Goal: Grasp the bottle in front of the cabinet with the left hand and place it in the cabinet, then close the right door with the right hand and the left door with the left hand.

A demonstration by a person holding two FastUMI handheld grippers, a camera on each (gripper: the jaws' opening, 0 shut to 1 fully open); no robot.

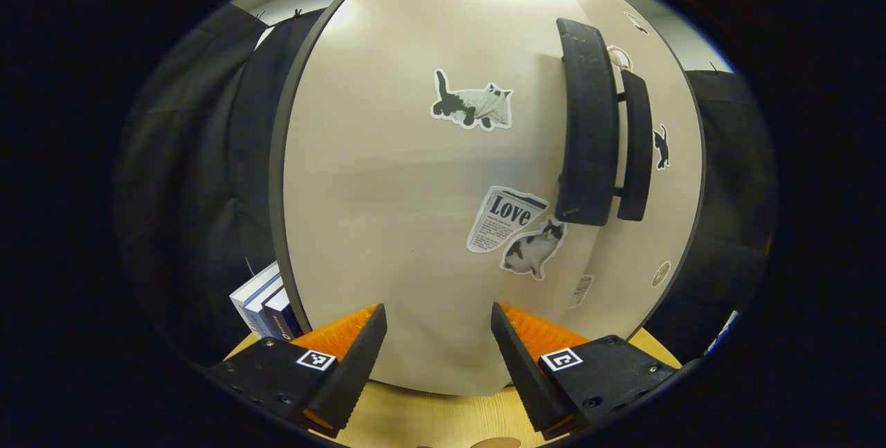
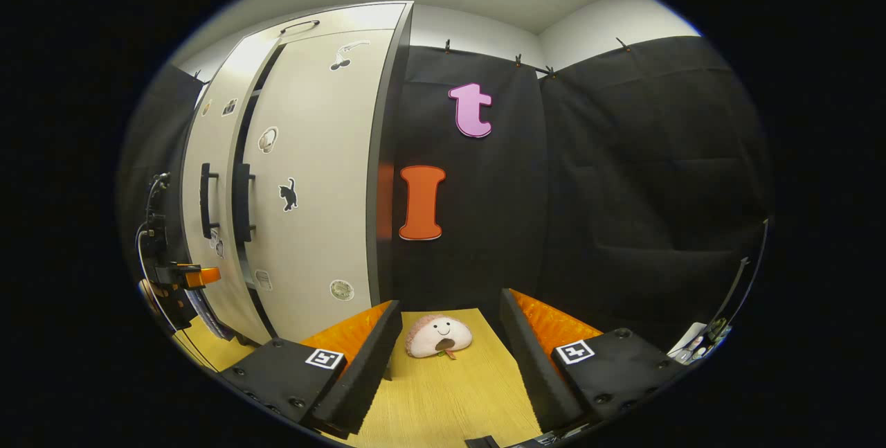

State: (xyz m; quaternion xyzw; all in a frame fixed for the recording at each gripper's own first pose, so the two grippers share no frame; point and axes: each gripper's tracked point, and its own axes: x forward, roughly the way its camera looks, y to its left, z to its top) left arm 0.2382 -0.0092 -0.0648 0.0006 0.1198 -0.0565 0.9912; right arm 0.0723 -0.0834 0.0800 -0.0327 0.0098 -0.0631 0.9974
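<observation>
1. In the left gripper view the left gripper (image 1: 437,337) is seen close before the cabinet's left door (image 1: 415,212); its fingers are spread apart, nothing gripped.
2. Two dark vertical handles (image 1: 587,122) are noted side by side where the doors meet; cat stickers (image 1: 474,107) are seen on the panel.
3. Books (image 1: 266,302) are seen standing at the cabinet's lower left, on the wooden counter (image 1: 429,420).
4. In the right gripper view the right gripper (image 2: 450,344) is held open and empty, well apart from the cabinet (image 2: 311,178).
5. Both doors appear shut or nearly so; the bottle cannot be made out.
6. A round plush toy (image 2: 437,337) lies on the counter between the right fingers, farther off.
</observation>
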